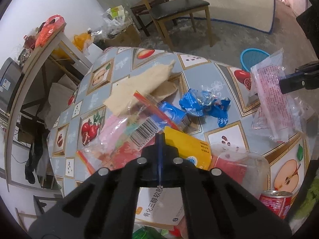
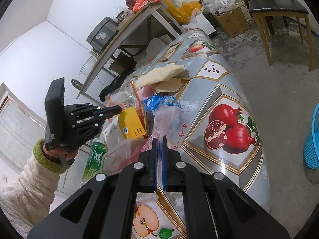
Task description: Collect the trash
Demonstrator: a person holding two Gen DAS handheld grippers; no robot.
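Sitting right at the tip of the shut left tongs (image 1: pixel 160 137), the yellow box (image 1: pixel 188 149) stretches rightward, while the right tongs (image 2: pixel 159 139) pinch a clear bag (image 2: pixel 169 119).

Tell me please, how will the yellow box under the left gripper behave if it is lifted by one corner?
The yellow box looks like thin cardboard, so it is probably light and fairly stiff, though a corner could crush. It leans on a loose pile of wrappers, including a clear barcode bag, so it may slide or drag those along. The left gripper appears shut at its edge.
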